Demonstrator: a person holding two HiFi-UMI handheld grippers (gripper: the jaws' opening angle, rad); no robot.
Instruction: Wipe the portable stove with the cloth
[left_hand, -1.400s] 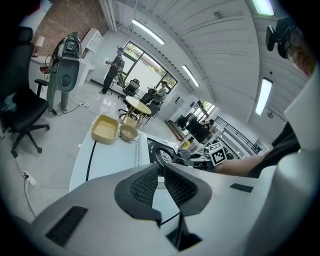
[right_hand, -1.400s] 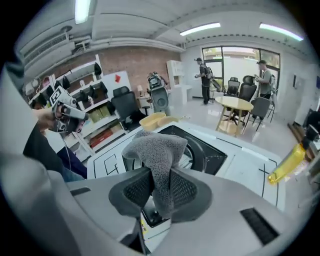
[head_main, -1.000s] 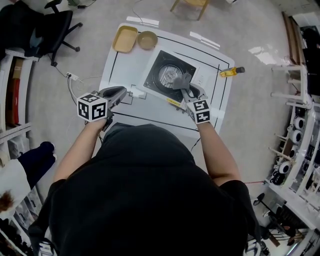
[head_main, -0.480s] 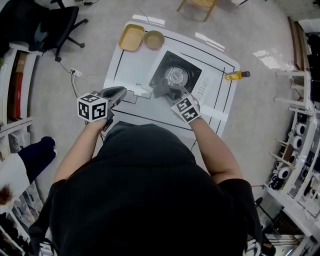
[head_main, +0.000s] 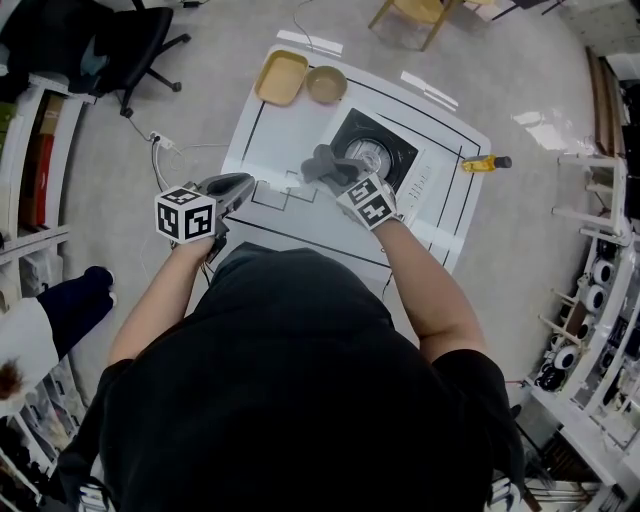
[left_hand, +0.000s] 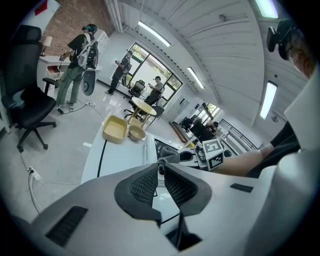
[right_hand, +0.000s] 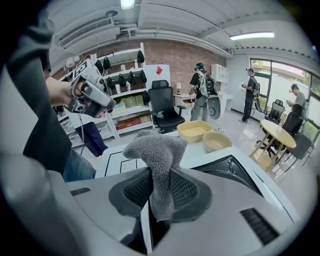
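While aloft, cloth (right_hand: 156, 146) in hand-held gripper (right_hand: 159, 176)

The cloth (right_hand: 157, 150), at frame centre, is plain mid-grey. The portable stove (head_main: 388, 140), upper centre, is black-topped with a silvery burner and a white body. The table (head_main: 265, 130) is white with thin black lines. At upper left are a pale yellow tray (head_main: 280, 78) and a tan bowl (head_main: 326, 85). The left claw (left_hand: 161, 169) and right claw (right_hand: 159, 182) are grey with dark cross-hatched pads. The marker cube (head_main: 186, 214) at the left has black-and-white squares.
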